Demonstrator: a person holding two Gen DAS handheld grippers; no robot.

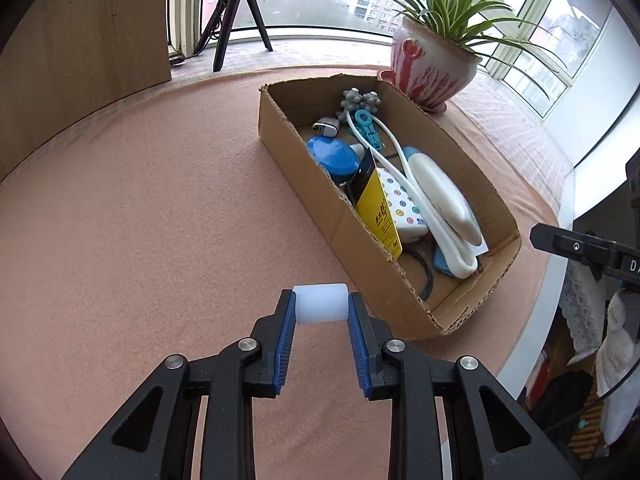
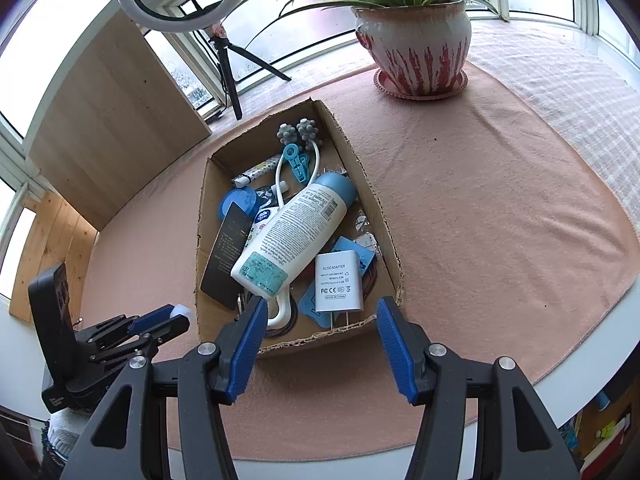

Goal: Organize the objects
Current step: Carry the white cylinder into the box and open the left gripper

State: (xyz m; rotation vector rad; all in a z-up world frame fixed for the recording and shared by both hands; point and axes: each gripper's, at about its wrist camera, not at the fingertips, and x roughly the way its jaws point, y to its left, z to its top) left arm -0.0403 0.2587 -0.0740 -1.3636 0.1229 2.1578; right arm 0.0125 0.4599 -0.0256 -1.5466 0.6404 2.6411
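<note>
The left gripper (image 1: 321, 307) held a small white cylinder (image 1: 320, 303) above the desk (image 1: 140, 220) beside the box's near corner, the right gripper (image 2: 322, 320) hung half-open and empty, and the cardboard box (image 1: 360, 248) beyond was already crowded, so only this piece seemed left.

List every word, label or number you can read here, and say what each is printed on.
"AC/DC ADAPTER", "FC CE", "MADE IN CHINA": white charger in the cardboard box.
"DA", cut off: right gripper's black body.
Bottle print, yellow card characters, black card text: too small to read.
</note>
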